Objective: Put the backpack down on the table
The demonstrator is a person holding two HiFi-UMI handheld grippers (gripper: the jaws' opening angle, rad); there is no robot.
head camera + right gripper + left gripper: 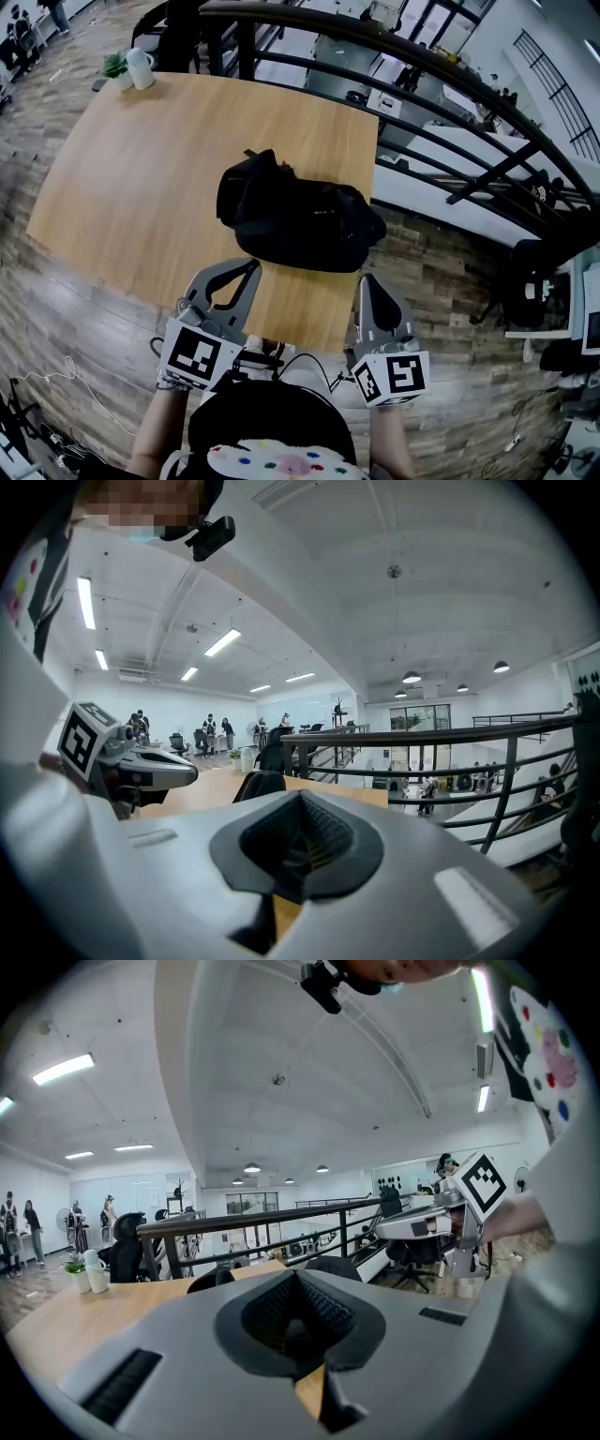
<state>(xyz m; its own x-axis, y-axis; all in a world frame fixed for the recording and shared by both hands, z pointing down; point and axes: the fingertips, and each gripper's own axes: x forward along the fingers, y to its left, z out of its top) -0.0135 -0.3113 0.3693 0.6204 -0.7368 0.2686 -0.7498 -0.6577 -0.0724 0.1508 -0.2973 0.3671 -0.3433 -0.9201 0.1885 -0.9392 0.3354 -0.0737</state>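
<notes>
The backpack (295, 220) is lying on the table (141, 178); put-down looking done.
Left gripper (249, 267) and right gripper (367, 279) are hovering just beside the backpack, both clenched empty; next, likely only backing away.

Your backpack (295, 223) is soft, matt black cloth; the table (141, 187) under it is smooth pale wood. Your left gripper (247, 268) and right gripper (367, 280) have matt grey plastic shells with ribbed black pads (328, 1314). Upper right, the railing (422, 56) looks dark metal

White mug (141, 68) beside potted plant (116, 66)
</notes>
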